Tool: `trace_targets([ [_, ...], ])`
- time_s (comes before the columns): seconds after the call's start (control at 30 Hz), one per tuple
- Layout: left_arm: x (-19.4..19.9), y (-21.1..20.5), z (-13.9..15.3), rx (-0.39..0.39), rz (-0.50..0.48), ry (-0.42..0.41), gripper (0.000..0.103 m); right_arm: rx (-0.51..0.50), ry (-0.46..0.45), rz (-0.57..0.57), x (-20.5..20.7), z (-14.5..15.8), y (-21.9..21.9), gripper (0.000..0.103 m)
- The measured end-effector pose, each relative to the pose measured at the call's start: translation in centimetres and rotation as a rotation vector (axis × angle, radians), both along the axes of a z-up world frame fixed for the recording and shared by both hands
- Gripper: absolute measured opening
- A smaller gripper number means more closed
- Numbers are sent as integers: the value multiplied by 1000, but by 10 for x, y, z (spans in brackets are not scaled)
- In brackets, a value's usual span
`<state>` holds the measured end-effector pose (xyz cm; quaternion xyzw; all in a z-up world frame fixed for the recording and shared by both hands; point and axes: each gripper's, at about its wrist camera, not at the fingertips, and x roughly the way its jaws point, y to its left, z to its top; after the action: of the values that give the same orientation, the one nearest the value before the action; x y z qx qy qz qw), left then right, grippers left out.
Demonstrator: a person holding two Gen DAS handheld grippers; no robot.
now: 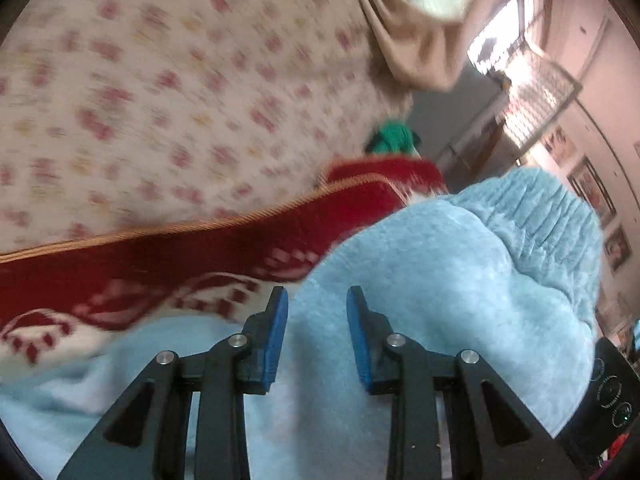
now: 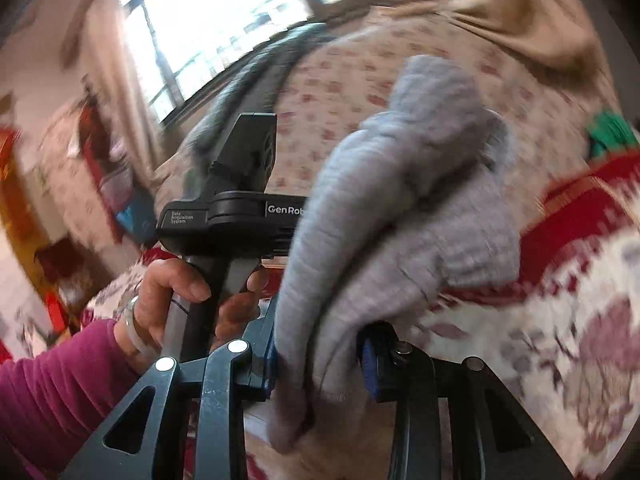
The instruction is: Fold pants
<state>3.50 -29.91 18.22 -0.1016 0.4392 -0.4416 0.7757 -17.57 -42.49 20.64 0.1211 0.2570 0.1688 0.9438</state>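
Clamping pants (image 2: 384, 216): right gripper (image 2: 320, 354); only left view shows left gripper (image 1: 317, 304) agape, empty.

A bed fills most of both views, covered by a cream sheet (image 1: 168, 92) with small red flowers. Over it lies a red blanket (image 1: 224, 240) with a gold edge and white pattern. A green cloth (image 1: 394, 136) sits at the bed's far edge. A beige curtain (image 1: 412, 48) hangs beside a bright barred window (image 1: 500, 40), daylight washing it out. The walls (image 1: 612, 80) are pale pink, and framed pictures (image 1: 592, 192) hang in a row on one. In the right wrist view a second wide window (image 2: 248, 4) glows above the bed, with blurred clutter along the wall at left.
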Motion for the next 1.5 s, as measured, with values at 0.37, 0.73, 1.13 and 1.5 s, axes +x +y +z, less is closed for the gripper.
trace_targets([
  [0.37,-24,278,-63,57,522,88,28,-210,143,347,59,-54,181,29],
  [0.73,-80,287,-49,112,527,-36,51,-194,189,487,21,-70,200,80],
  [1.13,-127,209,-7,46,353,-163,77,-70,268,116,3,-66,78,80],
  [1.5,-125,162,-52,280,415,-180,78,-57,325,-18,35,-85,75,80],
])
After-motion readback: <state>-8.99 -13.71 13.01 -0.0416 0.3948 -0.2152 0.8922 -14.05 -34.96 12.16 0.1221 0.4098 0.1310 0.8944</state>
